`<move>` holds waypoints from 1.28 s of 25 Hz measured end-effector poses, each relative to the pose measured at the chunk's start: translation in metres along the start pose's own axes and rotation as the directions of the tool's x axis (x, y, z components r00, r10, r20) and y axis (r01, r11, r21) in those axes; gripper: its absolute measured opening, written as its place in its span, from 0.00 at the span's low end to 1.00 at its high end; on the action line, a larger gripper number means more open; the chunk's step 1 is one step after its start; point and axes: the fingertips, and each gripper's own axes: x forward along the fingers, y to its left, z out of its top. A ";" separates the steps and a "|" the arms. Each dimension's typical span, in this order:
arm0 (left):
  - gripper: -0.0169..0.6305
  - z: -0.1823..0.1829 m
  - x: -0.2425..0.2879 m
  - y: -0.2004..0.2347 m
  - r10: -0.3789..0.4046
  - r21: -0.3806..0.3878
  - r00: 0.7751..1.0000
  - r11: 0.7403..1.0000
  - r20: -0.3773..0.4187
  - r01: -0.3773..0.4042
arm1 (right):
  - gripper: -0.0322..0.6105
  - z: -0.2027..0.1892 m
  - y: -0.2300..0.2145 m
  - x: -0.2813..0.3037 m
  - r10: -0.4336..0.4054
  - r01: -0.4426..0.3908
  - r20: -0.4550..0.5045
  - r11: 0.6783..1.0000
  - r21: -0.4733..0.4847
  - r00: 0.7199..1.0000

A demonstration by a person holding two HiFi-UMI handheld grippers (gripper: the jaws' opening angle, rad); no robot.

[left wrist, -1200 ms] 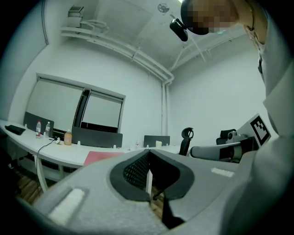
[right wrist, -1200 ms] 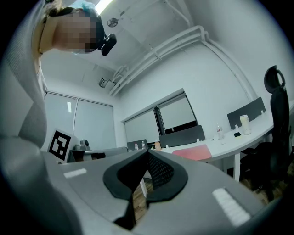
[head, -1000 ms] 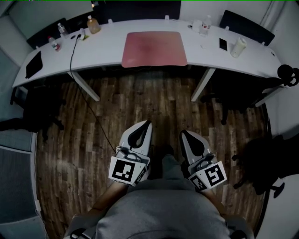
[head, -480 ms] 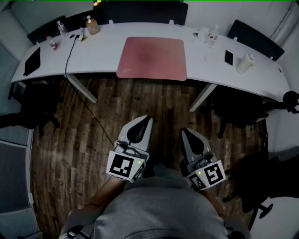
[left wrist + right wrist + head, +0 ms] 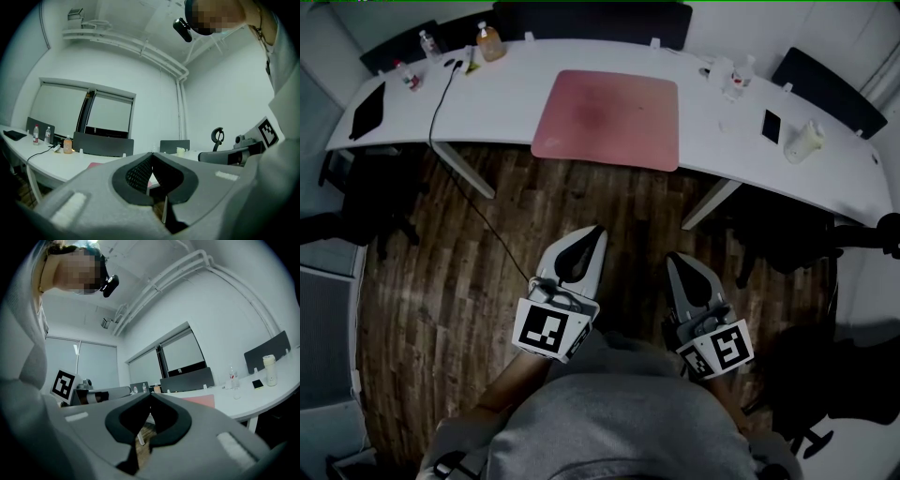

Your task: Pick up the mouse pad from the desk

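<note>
Head view shows a wooden floor (image 5: 441,281) below us and a long white worktop (image 5: 506,103) across the top of the picture. The mouse pad (image 5: 607,117), a big pink rectangle, lies flat on the middle of the worktop. Its near edge is just beside the front edge of the worktop.

We hold the left hand-held gripper (image 5: 593,234) and the right hand-held gripper (image 5: 675,261) low in front of our body. They are over the floor, well apart from the worktop, and both point toward it.

The left hand-held gripper is closed. In the left gripper view its two dark pads meet at the tips, and only the floor and the worktop show through the gap behind them. The right hand-held gripper is closed in the same way, and the right gripper view shows it empty. There the mouse pad appears as a pink strip on the worktop, well beyond the tips. Each one carries a cube (image 5: 548,330) with a black and white square marker at its rear end, near our grey clothing (image 5: 619,422).

On the left part of the worktop stands a bottle with orange liquid (image 5: 490,43), and a flat black tablet (image 5: 367,110) lies near the left end. On the right part we see a black phone (image 5: 771,126) and a white cup (image 5: 803,142). Dark chairs (image 5: 591,17) stand behind the worktop.
</note>
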 end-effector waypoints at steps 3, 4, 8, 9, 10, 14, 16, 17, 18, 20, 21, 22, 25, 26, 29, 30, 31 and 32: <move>0.03 -0.001 0.004 0.003 0.005 0.004 1.000 1.000 -0.001 -0.005 | 0.05 0.002 0.002 0.008 0.005 -0.005 0.003 1.000 0.028 1.000; 0.03 -0.001 0.005 0.005 0.008 0.003 1.000 1.000 0.000 -0.008 | 0.05 0.004 0.003 0.011 0.006 -0.007 0.005 0.999 0.040 1.000; 0.03 -0.003 0.012 0.009 0.002 -0.005 1.000 1.000 -0.003 -0.002 | 0.05 0.006 0.003 0.020 0.016 -0.016 0.001 0.999 0.042 1.000; 0.03 -0.003 0.013 0.010 -0.002 -0.006 1.000 1.000 -0.007 0.002 | 0.05 0.007 0.002 0.022 0.016 -0.016 0.001 0.999 0.042 1.000; 0.03 -0.003 0.015 0.010 -0.007 -0.006 1.000 1.000 -0.009 0.007 | 0.05 0.008 0.001 0.024 0.016 -0.016 0.003 0.999 0.043 1.000; 0.03 -0.004 0.022 0.011 -0.016 0.002 1.000 1.000 -0.017 0.016 | 0.05 0.010 -0.002 0.031 0.026 -0.027 0.005 0.999 0.048 1.000; 0.03 -0.008 0.024 0.012 -0.014 0.003 0.999 1.000 -0.028 0.014 | 0.05 0.007 -0.003 0.033 0.031 -0.031 -0.001 0.998 0.052 1.000; 0.03 -0.009 0.024 0.013 -0.012 0.006 0.999 1.000 -0.033 0.012 | 0.05 0.006 -0.004 0.033 0.033 -0.033 -0.003 0.998 0.054 0.999; 0.03 -0.010 0.024 0.013 -0.007 0.008 0.999 1.000 -0.037 0.007 | 0.05 0.006 -0.005 0.033 0.034 -0.034 -0.005 0.998 0.057 0.999; 0.03 -0.012 0.023 0.016 0.011 0.007 0.999 1.000 -0.040 -0.011 | 0.05 0.004 -0.007 0.033 0.038 -0.037 -0.008 0.997 0.061 0.999; 0.03 -0.013 0.023 0.017 0.022 0.009 0.999 1.000 -0.041 -0.022 | 0.05 0.004 -0.009 0.033 0.040 -0.040 -0.011 0.997 0.062 0.999; 0.03 -0.013 0.023 0.019 0.033 0.011 0.999 0.999 -0.043 -0.033 | 0.05 0.003 -0.011 0.033 0.044 -0.043 -0.015 0.997 0.060 0.999; 0.03 -0.015 0.023 0.023 0.050 0.013 0.998 0.999 -0.049 -0.050 | 0.05 -0.001 -0.021 0.031 0.049 -0.048 -0.027 0.998 0.034 0.998; 0.03 -0.015 0.022 0.024 0.051 0.013 0.998 0.999 -0.046 -0.050 | 0.05 -0.002 -0.023 0.031 0.048 -0.047 -0.029 0.998 0.032 0.998; 0.03 -0.012 0.025 0.032 0.058 0.016 0.998 0.998 -0.035 -0.058 | 0.05 -0.002 -0.028 0.037 0.049 -0.048 -0.029 0.998 0.028 0.998; 0.03 -0.012 0.027 0.036 0.066 0.018 0.997 0.998 -0.040 -0.065 | 0.05 -0.003 -0.029 0.041 0.049 -0.048 -0.029 0.998 0.033 0.998; 0.03 -0.013 0.029 0.040 0.072 0.022 0.996 0.997 -0.045 -0.071 | 0.05 -0.004 -0.031 0.045 0.047 -0.046 -0.029 0.998 0.040 0.998; 0.03 -0.014 0.031 0.045 0.074 0.024 0.996 0.997 -0.047 -0.073 | 0.05 -0.006 -0.033 0.049 0.044 -0.043 -0.027 0.998 0.041 0.999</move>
